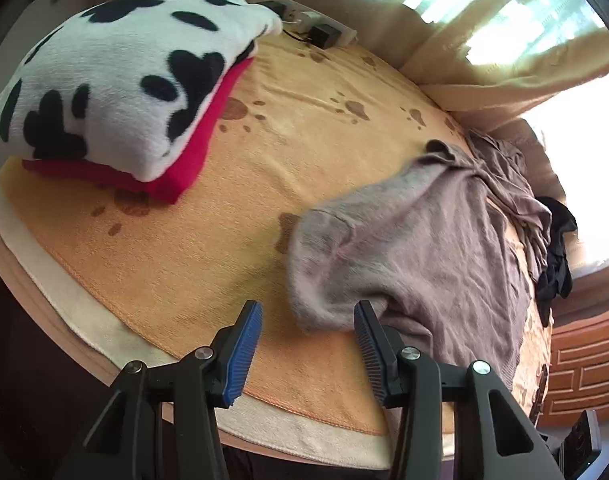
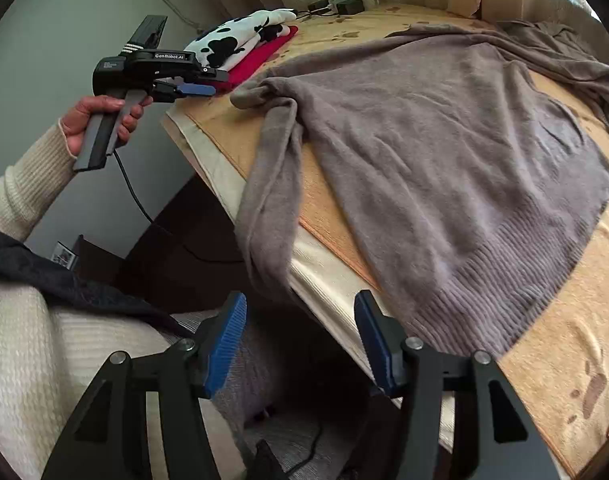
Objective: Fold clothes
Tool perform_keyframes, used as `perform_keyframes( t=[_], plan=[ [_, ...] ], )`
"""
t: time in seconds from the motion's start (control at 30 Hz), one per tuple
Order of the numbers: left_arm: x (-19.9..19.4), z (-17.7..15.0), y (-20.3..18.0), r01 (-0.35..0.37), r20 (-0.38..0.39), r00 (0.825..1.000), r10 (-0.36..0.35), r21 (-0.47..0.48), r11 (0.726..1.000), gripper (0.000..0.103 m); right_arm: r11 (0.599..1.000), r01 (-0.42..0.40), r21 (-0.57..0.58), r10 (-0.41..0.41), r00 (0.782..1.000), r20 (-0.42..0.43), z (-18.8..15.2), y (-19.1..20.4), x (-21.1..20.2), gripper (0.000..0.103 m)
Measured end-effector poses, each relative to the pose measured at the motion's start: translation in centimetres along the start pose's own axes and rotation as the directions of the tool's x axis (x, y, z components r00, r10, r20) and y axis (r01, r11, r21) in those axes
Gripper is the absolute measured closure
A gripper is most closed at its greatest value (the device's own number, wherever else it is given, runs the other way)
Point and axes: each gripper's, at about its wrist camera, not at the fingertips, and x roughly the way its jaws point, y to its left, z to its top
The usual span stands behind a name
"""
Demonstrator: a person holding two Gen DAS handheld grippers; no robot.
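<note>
While the taupe fuzzy knit sweater (image 2: 444, 160) lies spread on the orange-covered tabletop (image 1: 208, 248), both grippers' fingers stand apart, gripping nothing; left gripper (image 1: 308, 340), right gripper (image 2: 300, 344).

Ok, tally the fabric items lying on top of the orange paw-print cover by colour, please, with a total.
Grey-brown: 2, the sweater laid flat and a crumpled garment behind it
Black and white: 1, the folded spotted blanket
Red: 1, the folded cloth under that blanket
Black: 1, a small bunched garment at the far edge
Total: 5
</note>
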Motion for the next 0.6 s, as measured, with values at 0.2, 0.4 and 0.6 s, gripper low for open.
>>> perform_keyframes(
  t=[0.2, 0.4, 0.6],
  plan=[
    [1.8, 2.0, 0.2, -0.053, -0.013, 0.998, 0.054, 0.050, 0.997, 0.053, 0.999, -0.035, -0.019, 0.034, 0.999, -0.018, 5.1, 2.4, 5.0, 0.041],
    [4.7, 3.0, 0.3, -0.018, -0.063, 0.998, 0.025, 0.111, 0.994, 0.053, 0.995, -0.035, -0.090, 0.026, 0.995, -0.097, 8.7, 5.4, 9.4, 0.041],
    [6.5, 5.3, -0.1, 0.040, -0.073, 0.997, -0.027, 0.184, 0.982, 0.053, 0.989, 0.106, -0.106, -0.123, 0.979, -0.165, 9.4, 5.7, 12.8, 0.042]
  ],
)
